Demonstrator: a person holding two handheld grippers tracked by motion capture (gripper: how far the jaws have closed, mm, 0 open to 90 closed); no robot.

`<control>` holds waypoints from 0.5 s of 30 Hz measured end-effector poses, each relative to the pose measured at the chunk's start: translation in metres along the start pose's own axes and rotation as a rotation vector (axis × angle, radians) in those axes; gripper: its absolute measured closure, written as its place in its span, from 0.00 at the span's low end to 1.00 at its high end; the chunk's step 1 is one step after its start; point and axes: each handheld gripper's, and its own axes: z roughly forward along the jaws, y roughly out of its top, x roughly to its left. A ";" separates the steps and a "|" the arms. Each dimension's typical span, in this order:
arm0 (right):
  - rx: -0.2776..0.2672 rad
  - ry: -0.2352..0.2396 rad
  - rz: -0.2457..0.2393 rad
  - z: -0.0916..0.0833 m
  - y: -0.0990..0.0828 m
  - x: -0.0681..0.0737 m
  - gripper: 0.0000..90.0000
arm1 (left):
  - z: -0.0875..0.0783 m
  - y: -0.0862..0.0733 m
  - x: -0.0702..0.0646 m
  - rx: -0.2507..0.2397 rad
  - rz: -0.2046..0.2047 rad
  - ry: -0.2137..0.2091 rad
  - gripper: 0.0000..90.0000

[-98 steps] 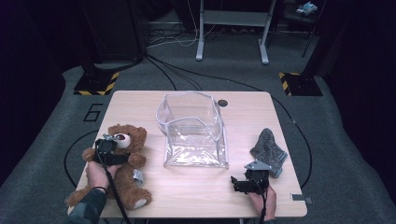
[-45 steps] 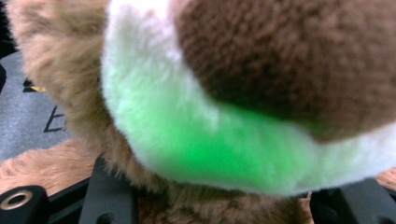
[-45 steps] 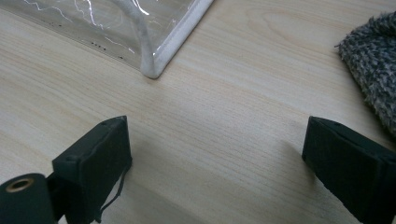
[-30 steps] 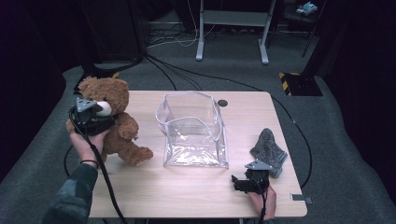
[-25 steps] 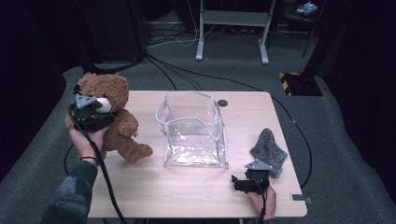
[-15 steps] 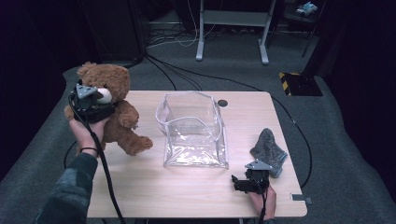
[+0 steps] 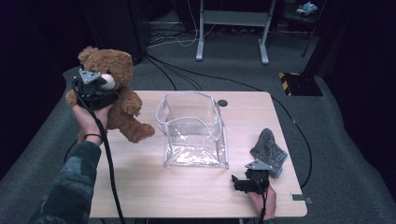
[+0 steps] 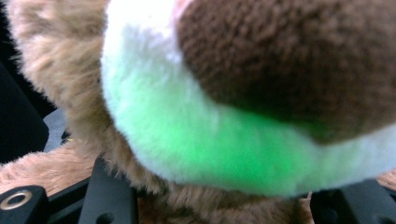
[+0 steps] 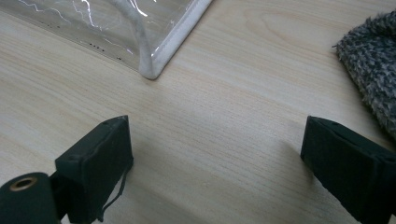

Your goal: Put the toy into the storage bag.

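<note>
Plush fills the space between the left gripper (image 7: pixel 95 88)'s jaws, which are standing about half closed and pressing on the teddy bear (image 7: pixel 116 100) at its neck, just under the white muzzle, so the soft toy is hanging clear of the table (image 7: pixel 140 186) and can probably be carried across to the clear plastic bag (image 7: pixel 194 130). The right gripper (image 7: pixel 243 183) is resting on the table with its jaws standing wide and gripping nothing, the bag's corner just ahead of them and the grey knitted cloth (image 7: pixel 270 150) beside one jaw, perhaps waiting to steady the bag.
</note>
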 end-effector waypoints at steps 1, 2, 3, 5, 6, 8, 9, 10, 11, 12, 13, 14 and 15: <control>0.000 0.000 0.000 0.000 0.000 0.000 0.09 | 0.001 0.001 0.000 -0.001 0.004 -0.001 0.50; 0.000 0.000 0.001 0.000 0.000 0.000 0.09 | 0.001 0.003 -0.001 -0.002 0.003 0.001 0.50; 0.000 0.000 0.001 0.000 0.000 0.000 0.09 | 0.002 0.005 -0.002 -0.005 0.006 0.002 0.50; 0.000 0.000 0.001 0.000 0.000 0.000 0.09 | 0.004 0.009 -0.002 -0.008 0.007 0.003 0.50; 0.003 0.000 0.000 0.000 0.000 0.000 0.09 | 0.005 0.012 -0.003 -0.009 0.005 0.003 0.50; 0.000 0.000 0.001 0.000 0.000 0.000 0.09 | 0.006 0.014 -0.003 -0.011 0.004 0.005 0.50; 0.001 -0.001 0.001 0.000 0.000 0.000 0.09 | 0.006 0.016 -0.004 -0.015 0.004 0.006 0.50; 0.000 0.000 0.001 0.000 0.000 0.000 0.09 | 0.006 0.018 -0.004 -0.015 0.005 0.003 0.50; 0.002 0.001 0.001 0.000 0.000 0.000 0.09 | 0.006 0.019 -0.004 -0.020 0.001 0.006 0.50; 0.004 0.001 0.000 0.000 0.000 0.000 0.09 | 0.006 0.022 -0.004 -0.019 0.003 0.005 0.50; 0.002 0.000 0.000 0.000 0.000 0.000 0.09 | 0.006 0.025 -0.004 -0.021 0.001 0.004 0.50; 0.002 0.000 0.000 0.000 0.000 0.000 0.09 | 0.006 0.027 -0.003 -0.026 0.002 0.007 0.50; 0.008 0.005 -0.013 -0.001 0.000 -0.001 0.09 | 0.006 0.029 -0.004 -0.028 0.001 0.009 0.50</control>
